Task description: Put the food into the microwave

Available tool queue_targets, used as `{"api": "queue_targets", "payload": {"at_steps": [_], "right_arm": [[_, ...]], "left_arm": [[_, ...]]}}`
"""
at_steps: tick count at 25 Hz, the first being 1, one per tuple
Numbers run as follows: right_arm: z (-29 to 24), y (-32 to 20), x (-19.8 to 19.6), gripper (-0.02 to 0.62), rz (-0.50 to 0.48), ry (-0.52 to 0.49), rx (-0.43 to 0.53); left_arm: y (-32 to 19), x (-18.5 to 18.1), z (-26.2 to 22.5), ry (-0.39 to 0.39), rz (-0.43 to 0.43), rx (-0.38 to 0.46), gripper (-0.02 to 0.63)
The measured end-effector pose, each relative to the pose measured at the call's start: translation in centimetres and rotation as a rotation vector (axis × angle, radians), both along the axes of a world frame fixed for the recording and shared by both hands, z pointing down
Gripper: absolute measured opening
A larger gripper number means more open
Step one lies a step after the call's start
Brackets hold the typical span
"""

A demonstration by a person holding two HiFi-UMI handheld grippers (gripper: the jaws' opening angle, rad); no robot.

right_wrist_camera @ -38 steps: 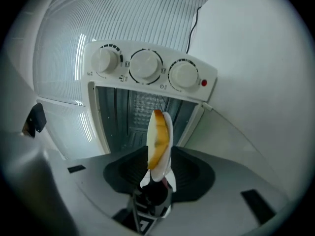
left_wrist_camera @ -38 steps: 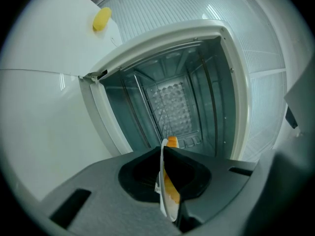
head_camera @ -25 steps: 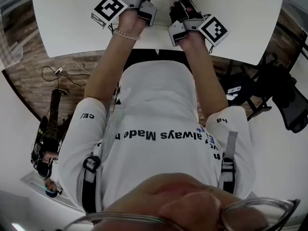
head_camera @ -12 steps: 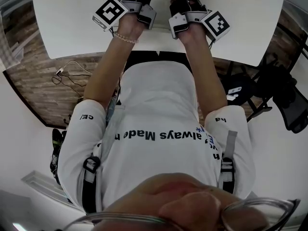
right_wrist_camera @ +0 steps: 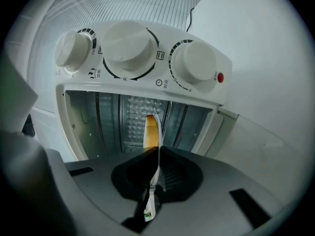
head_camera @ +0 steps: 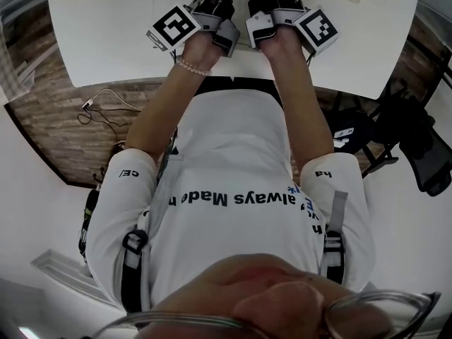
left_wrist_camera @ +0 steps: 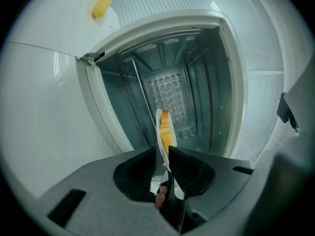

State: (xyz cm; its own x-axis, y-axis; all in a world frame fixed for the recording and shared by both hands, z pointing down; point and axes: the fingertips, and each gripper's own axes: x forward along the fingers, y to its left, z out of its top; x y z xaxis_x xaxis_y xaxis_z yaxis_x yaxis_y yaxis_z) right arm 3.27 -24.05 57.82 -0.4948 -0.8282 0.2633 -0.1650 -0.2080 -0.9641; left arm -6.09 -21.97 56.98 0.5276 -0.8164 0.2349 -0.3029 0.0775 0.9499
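the left gripper [left_wrist_camera: 165, 155] and right gripper [right_wrist_camera: 157, 156] each clamp the rim of a white plate [left_wrist_camera: 158, 127], seen edge-on. an orange-brown piece of food [left_wrist_camera: 166, 127] lies on it. the plate is just in front of the open microwave [right_wrist_camera: 138, 90], at the mouth of its grey cavity. three knobs [right_wrist_camera: 129, 45] line its panel.

The microwave [left_wrist_camera: 170, 90] cavity stands open ahead (door [left_wrist_camera: 44, 122] clear of its mouth), framed by walls.
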Motion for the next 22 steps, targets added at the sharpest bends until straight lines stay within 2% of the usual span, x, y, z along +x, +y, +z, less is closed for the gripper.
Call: {"api": "queue_targets", "payload": {"at_steps": [5, 22], "right_arm": [[0.1, -0.6, -0.3, 0.018, 0.0, -0.002, 0.003], [0.1, -0.3, -0.8, 0.021, -0.058, 0.023, 0.009]], "left_arm": [[-0.6, 0.2, 0.1, -0.001, -0.001, -0.007, 0.035], [-3.6, -0.1, 0.7, 0.012, -0.035, -0.013, 0.028]]}}
